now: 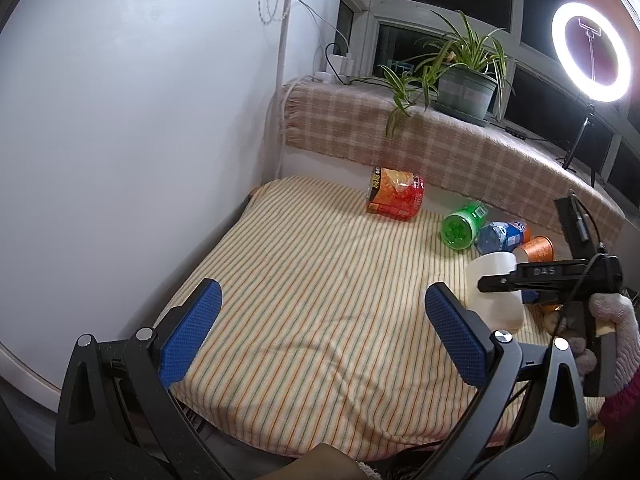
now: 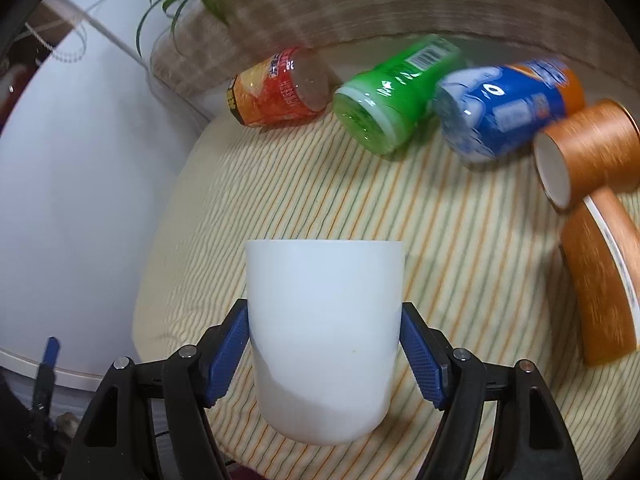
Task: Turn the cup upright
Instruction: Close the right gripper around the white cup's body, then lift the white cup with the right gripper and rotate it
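Between my right gripper's (image 2: 325, 354) blue ribbed pads (image 2: 230, 354) sits the white cup (image 2: 324, 336), clamped on both sides about halfway down its wall. The cup is smooth, matte, slightly tapered with a rounded closed end nearest my camera; its wider end points away from me, over the striped cloth (image 2: 280, 184). From my left wrist view the same cup (image 1: 496, 292) appears at the right, held off the cloth by a black arm stamped "DAS", with a gloved hand (image 1: 612, 320) behind it.

My left gripper (image 1: 320, 330) has its two blue textured pads (image 1: 190, 332) wide apart, holding nothing and touching nothing, hovering above the cloth.

Along the far edge of the cloth lie several containers on their sides: a red and orange tub (image 2: 280, 90) with yellow characters on a black strip that I cannot read, a green bottle (image 2: 394, 94) showing a barcode, a blue bottle (image 2: 504, 106) with white lettering too blurred to read, and an orange paper cup (image 2: 588, 148) with a white inside. Another orange paper cup (image 2: 600, 276) lies just beside it.

The cloth is soft, wrinkled, striped in cream, orange and green. Behind it runs a plaid blanket (image 1: 440, 144) carrying a potted plant (image 1: 464, 80), with a lit ring light (image 1: 592, 52) at the far right.
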Demonstrator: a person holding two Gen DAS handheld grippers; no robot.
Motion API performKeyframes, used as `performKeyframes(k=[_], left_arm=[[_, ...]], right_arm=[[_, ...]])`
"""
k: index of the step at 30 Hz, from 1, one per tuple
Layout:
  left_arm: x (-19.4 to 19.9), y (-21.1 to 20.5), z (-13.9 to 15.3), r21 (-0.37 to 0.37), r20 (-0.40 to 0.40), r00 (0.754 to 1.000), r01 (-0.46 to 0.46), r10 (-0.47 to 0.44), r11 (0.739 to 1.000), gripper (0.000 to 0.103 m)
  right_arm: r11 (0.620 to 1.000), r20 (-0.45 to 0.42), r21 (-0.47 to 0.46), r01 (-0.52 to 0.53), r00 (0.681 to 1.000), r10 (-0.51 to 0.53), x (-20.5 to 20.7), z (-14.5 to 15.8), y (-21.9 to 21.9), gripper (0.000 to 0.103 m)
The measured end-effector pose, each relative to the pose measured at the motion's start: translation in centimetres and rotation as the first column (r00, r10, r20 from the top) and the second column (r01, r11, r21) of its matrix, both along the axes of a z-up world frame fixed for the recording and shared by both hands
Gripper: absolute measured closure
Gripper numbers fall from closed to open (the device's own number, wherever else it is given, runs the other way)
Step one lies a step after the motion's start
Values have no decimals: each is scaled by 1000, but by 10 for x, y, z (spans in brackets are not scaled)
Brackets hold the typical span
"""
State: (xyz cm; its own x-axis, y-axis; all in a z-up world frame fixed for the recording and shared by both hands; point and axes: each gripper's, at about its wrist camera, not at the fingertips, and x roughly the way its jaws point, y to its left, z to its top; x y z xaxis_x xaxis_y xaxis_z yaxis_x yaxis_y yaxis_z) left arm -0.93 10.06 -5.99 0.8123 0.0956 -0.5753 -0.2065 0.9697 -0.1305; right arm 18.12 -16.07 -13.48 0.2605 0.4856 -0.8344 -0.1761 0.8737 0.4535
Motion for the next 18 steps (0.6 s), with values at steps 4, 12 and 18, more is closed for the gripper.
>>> performKeyframes(k=[4, 12, 18], left_arm=[[3, -5, -2, -3, -5, 1000, 15, -15, 1000, 0], [10, -19, -6, -15, -18, 998, 55, -55, 998, 0], [14, -33, -7, -19, -23, 995, 97, -98, 995, 0]], right_arm=[[999, -12, 42, 10, 1000, -10, -15, 5, -13, 28], [994, -57, 91, 54, 997, -49, -41, 3, -34, 28], [983, -79, 115, 145, 988, -137, -50, -15, -53, 28]])
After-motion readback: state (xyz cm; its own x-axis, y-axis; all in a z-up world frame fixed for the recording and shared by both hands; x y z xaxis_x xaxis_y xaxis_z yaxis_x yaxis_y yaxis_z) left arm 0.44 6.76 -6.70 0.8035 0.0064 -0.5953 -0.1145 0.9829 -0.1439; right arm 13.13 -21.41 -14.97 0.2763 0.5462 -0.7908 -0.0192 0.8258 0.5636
